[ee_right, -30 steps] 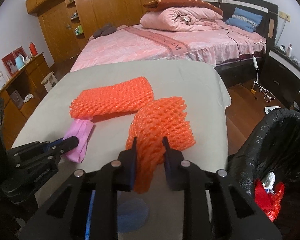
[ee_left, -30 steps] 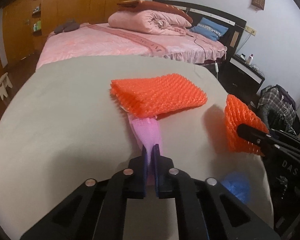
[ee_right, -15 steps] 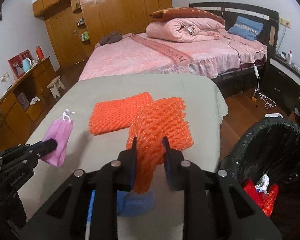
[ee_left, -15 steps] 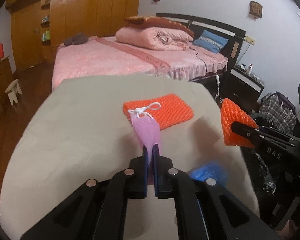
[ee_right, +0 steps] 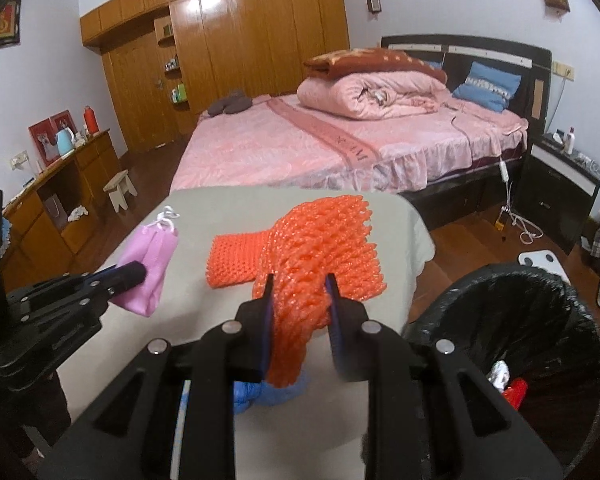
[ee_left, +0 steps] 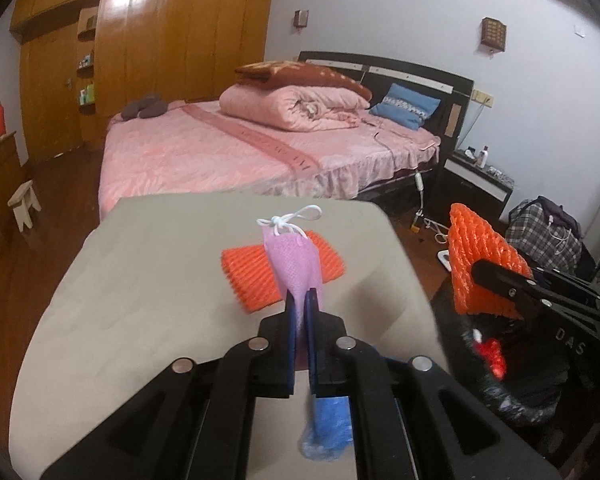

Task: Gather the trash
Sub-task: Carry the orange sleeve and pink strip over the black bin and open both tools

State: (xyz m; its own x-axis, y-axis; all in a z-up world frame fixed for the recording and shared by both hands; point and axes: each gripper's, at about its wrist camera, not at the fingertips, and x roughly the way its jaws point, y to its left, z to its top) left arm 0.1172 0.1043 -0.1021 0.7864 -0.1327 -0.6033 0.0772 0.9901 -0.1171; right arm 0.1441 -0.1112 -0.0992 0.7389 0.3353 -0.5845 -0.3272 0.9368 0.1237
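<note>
**Both tools carry trash above a cloth-covered counter in a bedroom**

The left tool (ee_left: 299, 300) is clenched on a pink face mask (ee_left: 294, 268), pinching its lower end so that the mask stands up between the fingers, its knotted white ear loops (ee_left: 290, 220) at the top. Seen from the right wrist view, the same mask (ee_right: 150, 270) hangs clear of the counter (ee_right: 204, 208), lifted above the beige cloth near its left edge.

The right tool (ee_right: 300, 286) grasps an orange foam fruit net (ee_right: 320, 248), the mesh bunched between its two fingers and fanning out beyond them. From the left wrist view this net (ee_left: 480, 264) is held in the air past the counter's right edge, above the black-lined trash bin (ee_left: 512, 380).

A second orange foam net (ee_left: 256, 276) lies flat on the counter (ee_left: 140, 280), behind the raised mask. A crumpled blue item (ee_left: 328, 428), partly hidden by the tool bodies, sits at the counter's near edge.

The bin (ee_right: 540, 320) stands on the floor just beside the counter's right side, with red and white scraps (ee_right: 508, 384) inside it. Beyond the counter are a bed with pink covers (ee_right: 340, 148) and a wooden wardrobe (ee_right: 240, 40).
</note>
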